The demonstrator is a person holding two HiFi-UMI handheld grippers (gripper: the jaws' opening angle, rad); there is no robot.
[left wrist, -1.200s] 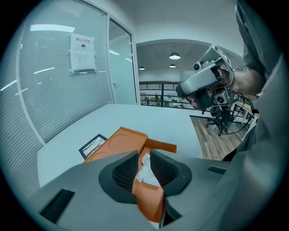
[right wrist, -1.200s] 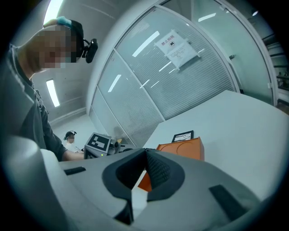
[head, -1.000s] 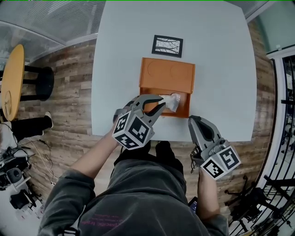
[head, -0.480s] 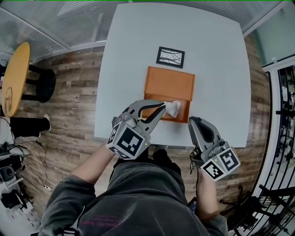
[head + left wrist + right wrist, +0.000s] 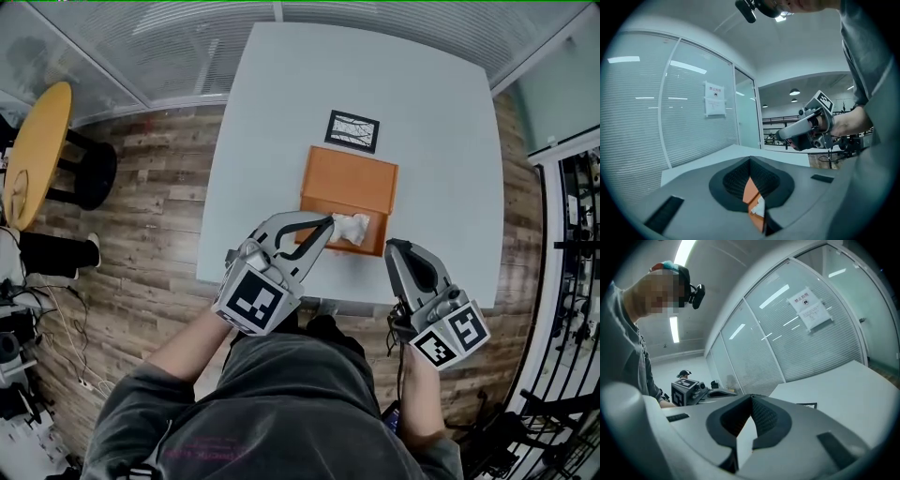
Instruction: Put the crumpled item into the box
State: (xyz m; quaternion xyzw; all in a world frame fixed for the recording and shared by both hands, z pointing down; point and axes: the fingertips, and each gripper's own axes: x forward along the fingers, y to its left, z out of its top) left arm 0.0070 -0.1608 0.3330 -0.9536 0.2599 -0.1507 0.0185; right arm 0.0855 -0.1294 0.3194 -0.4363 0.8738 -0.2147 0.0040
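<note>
An orange box point(image 5: 349, 186) stands on the white table point(image 5: 431, 122), and the crumpled white item point(image 5: 354, 228) is at the box's near open part. My left gripper point(image 5: 328, 223) points at the item from the left, its tips shut on the item's edge. Between its jaws in the left gripper view point(image 5: 759, 211) a strip of orange box point(image 5: 750, 190) and a white scrap point(image 5: 760, 206) show. My right gripper point(image 5: 397, 247) hangs shut by the table's near edge, right of the box, with nothing in it; only white table shows between its jaws point(image 5: 743, 446).
A black-framed picture card point(image 5: 353, 130) lies on the table just behind the box. A round yellow table point(image 5: 33, 155) and a black stool point(image 5: 94, 173) stand on the wood floor at the far left. Glass walls run behind the table.
The head view has shifted, so table and box sit a little higher right. The left gripper still holds the crumpled item at the box's near part. The right gripper has hardly moved.
</note>
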